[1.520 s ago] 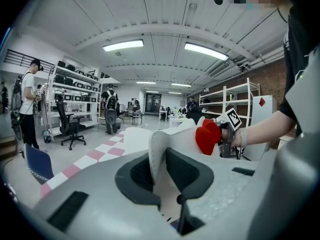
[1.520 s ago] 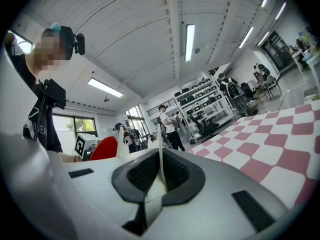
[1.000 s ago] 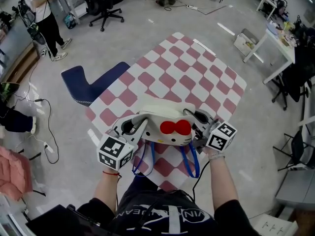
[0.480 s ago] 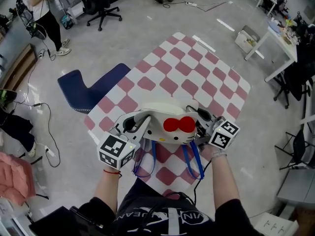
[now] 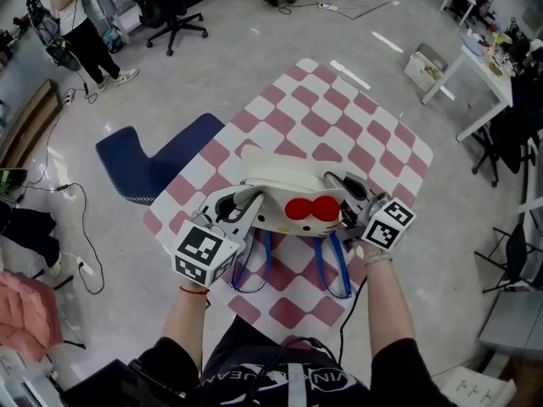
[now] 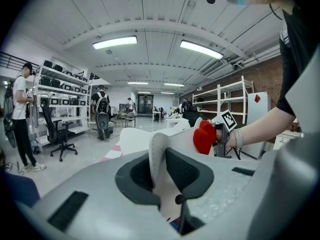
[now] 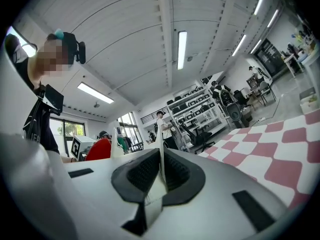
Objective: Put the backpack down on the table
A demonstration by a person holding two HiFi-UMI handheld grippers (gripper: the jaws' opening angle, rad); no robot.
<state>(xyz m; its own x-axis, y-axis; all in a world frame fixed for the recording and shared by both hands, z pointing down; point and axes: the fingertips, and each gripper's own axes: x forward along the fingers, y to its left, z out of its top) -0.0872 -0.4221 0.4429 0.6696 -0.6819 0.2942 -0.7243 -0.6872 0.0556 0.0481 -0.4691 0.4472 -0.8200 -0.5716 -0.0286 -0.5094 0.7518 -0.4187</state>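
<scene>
While above table (image 5: 356, 125), backpack (image 5: 284, 192) inside edges

My head camera sits high over the scene and faces steeply down, taking in the whole pink-and-white chequered table (image 5: 356, 134) and the grey floor (image 5: 254, 49) round it. The left gripper (image 5: 244, 200) camera rides low behind its jaws, very near the white cat-face backpack (image 6: 137, 140), and faces right, roughly level, across to the black-and-white marker cube (image 6: 227, 120) on the right gripper (image 5: 339, 195). The right gripper camera sits just as near, faces left and tilts up, so the white ceiling (image 7: 150, 34) fills most of it. All three share the backpack's red bow (image 5: 307, 209). The two gripper cameras look toward each other across it.
</scene>
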